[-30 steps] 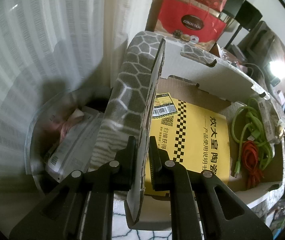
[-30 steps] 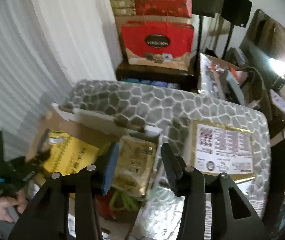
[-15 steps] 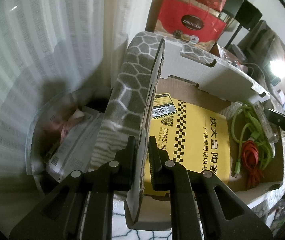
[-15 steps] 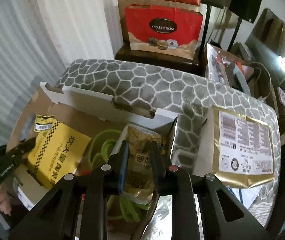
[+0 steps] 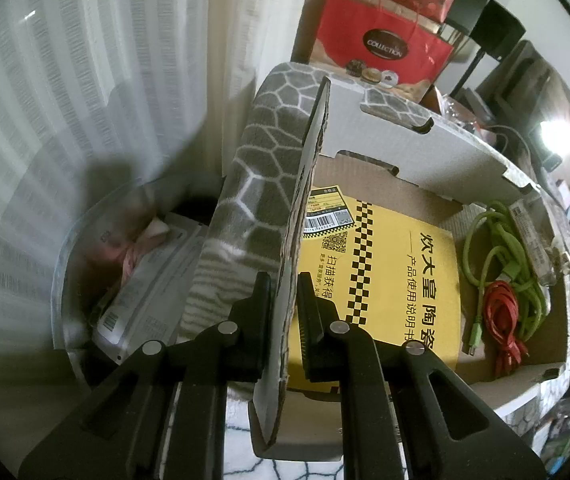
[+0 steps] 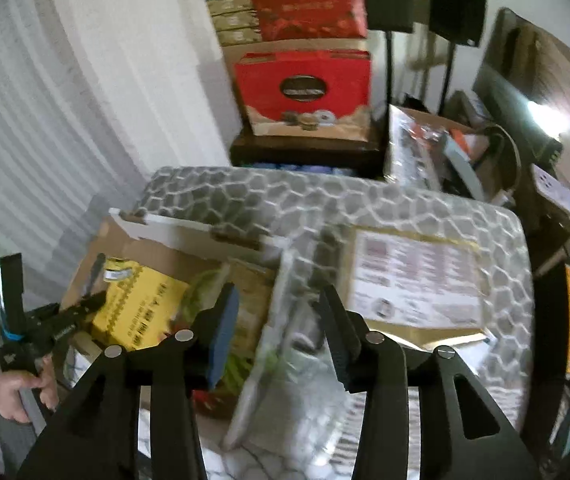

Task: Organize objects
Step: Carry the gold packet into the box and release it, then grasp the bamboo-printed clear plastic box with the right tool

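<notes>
An open cardboard box sits on a table with a grey honeycomb-pattern cover. My left gripper is shut on the box's left side flap, held upright. Inside lie a yellow booklet, green cables, a red cable and a brown packet. My right gripper is open and empty above the box's right edge. A gold-edged labelled package lies on the table right of the box. The left gripper also shows in the right wrist view.
A bin with a clear liner holding papers stands left of the table by the white curtain. Red gift bags are stacked on a dark stand behind the table. Clutter fills the far right.
My right gripper, shut on the brown packet half a second ago, has opened and pulled up and back. The packet lies in the box. The left gripper has not moved.
</notes>
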{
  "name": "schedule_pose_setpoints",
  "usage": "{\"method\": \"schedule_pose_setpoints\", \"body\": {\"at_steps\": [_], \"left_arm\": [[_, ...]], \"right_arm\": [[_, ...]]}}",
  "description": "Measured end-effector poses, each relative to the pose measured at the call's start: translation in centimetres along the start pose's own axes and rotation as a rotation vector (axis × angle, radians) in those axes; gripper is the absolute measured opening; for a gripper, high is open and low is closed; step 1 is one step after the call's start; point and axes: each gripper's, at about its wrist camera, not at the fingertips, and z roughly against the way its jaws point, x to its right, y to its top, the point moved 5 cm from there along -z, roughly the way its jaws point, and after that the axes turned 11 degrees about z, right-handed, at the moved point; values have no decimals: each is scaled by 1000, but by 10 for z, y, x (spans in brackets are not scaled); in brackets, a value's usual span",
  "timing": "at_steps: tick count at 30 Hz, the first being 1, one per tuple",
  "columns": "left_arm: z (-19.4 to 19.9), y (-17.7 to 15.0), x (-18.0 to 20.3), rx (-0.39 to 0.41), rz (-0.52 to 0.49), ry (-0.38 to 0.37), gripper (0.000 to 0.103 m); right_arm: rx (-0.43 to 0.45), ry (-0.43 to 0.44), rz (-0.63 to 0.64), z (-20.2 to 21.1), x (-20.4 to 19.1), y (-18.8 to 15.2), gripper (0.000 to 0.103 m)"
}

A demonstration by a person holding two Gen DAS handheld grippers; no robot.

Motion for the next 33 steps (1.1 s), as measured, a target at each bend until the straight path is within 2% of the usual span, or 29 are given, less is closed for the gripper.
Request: {"method": "schedule_pose_setpoints", "body": {"at_steps": [4, 9, 17, 22, 27, 33], "left_arm": [[0, 0, 0, 0, -1, 0, 12], [0, 0, 0, 0, -1, 0, 12], [0, 1, -1, -1, -1, 1, 12], [-1, 0, -1, -2, -2, 6, 12], [-1, 1, -1, -2, -1, 4, 12], [-1, 1, -1, -2, 0, 4, 12]], "right_arm": [[-32, -30, -55, 4, 27, -23, 44], [-74, -27, -120, -2, 50, -57, 44], [-137, 42, -222, -31, 61, -93, 44], [-150, 50, -255, -49, 58, -91, 44], [-154, 57, -299, -67, 56, -79, 49], [-158, 1, -300, -81, 50, -63, 55]]}}
